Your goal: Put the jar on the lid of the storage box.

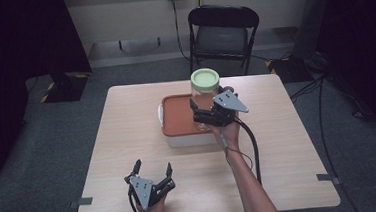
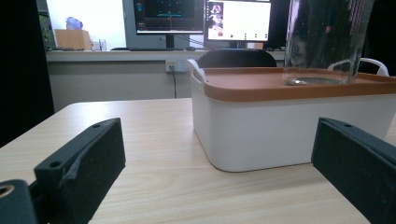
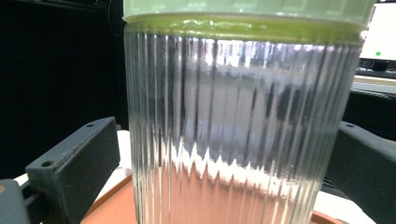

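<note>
While the right gripper stands at the ribbed glass jar, its fingers flank the glass on both sides with a visible gap at each, so they are spread wide and hold nothing yet. The jar stands upright on the orange lid of the white box, at the right part of that lid, mid-table. In my judgement, the grasp is best made by centring the jar between the fingers, closing squarely on the ribbed wall below the green cap, and pressing evenly so the smooth glass neither tips nor slides on the lid. The jar appears empty; the box is closed, contents hidden. The left gripper rests at the near edge of the table, fingers fully parted, empty, facing the box.
</note>
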Motion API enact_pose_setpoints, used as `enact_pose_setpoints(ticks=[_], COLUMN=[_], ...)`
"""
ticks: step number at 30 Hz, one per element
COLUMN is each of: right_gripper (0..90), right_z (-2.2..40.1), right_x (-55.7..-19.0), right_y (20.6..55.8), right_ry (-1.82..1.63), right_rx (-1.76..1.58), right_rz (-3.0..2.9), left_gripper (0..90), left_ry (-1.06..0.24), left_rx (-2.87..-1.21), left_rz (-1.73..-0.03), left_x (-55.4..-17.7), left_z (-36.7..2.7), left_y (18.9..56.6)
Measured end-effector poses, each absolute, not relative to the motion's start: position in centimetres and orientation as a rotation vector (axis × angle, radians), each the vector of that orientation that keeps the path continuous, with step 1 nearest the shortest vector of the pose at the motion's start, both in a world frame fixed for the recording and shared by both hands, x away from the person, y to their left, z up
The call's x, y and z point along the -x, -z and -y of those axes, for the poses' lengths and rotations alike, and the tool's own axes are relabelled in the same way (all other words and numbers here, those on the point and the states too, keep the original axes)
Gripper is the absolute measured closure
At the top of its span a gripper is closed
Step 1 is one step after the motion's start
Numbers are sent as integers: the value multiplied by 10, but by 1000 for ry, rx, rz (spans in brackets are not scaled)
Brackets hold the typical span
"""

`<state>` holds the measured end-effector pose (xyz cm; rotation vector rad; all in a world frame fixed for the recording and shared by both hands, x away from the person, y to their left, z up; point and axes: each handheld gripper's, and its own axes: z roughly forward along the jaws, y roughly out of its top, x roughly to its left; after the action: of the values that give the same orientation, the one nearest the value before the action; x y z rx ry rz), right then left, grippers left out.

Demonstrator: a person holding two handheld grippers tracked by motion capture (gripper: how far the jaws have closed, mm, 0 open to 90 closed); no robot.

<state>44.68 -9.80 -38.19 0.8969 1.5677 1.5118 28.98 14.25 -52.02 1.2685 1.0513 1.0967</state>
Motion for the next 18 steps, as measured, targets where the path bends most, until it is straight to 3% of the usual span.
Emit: enact_pose_setpoints(ticks=[18], right_gripper=[0], right_z=[103], right_x=[-432], right_y=[382], right_ry=[-1539], right_rx=[-910], right_rz=[-1534], left_gripper=[24], left_ry=[-1096], left_rx=[-1269], left_rz=[-1052], left_x=[-290], left_z=[-142], left_y=[520])
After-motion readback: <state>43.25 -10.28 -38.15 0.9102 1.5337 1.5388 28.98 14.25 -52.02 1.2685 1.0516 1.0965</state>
